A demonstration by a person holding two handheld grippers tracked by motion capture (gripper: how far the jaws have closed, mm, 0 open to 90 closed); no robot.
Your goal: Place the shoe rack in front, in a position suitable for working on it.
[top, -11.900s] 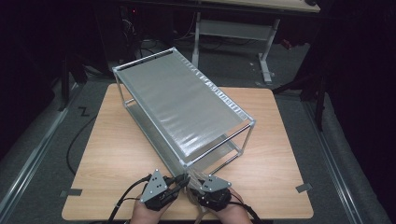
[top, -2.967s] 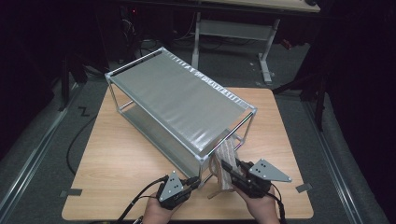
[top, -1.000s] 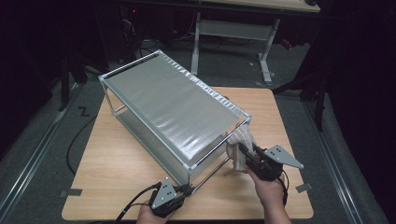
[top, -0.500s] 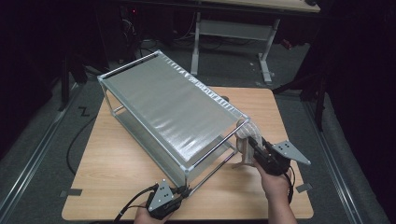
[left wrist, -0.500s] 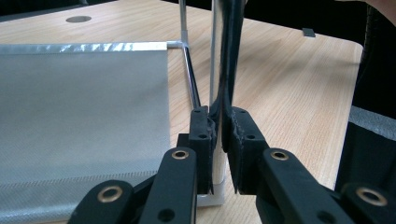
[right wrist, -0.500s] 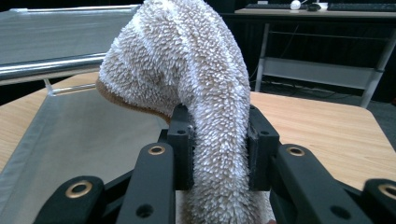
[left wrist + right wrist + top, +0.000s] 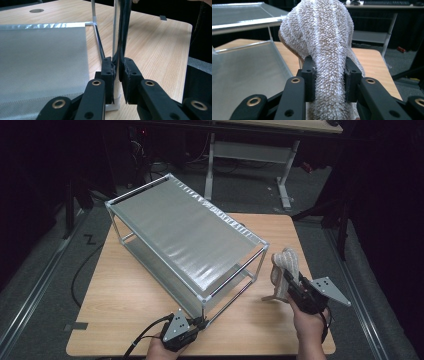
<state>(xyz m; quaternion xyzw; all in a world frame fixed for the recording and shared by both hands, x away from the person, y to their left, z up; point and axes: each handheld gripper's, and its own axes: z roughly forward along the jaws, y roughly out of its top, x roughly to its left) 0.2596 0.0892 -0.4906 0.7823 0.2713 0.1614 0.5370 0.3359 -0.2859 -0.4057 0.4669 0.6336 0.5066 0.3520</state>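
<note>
A two-tier metal rack (image 7: 185, 230) with grey mesh shelves stands slantwise on the wooden table (image 7: 125, 295). My left gripper (image 7: 197, 324) is at the table's front edge, shut on the rack's near corner post (image 7: 115, 30); its pads (image 7: 128, 72) squeeze the thin post low down, beside the lower shelf (image 7: 42, 60). My right gripper (image 7: 287, 284) is to the right of the rack's open end, shut on a white fluffy towel (image 7: 285, 262). The towel (image 7: 324, 30) bulges above the jaws and hangs down between them, with the rack's shelves (image 7: 244, 80) to its left.
Bare tabletop lies right of the rack up to the table's right edge (image 7: 320, 285), and also at the front left. A black cable (image 7: 80, 270) trails off the left side. A desk frame (image 7: 250, 150) stands on the dark floor behind.
My right gripper has carried the towel to the right, away from the rack's open end. The left gripper and the rack have stayed put.
</note>
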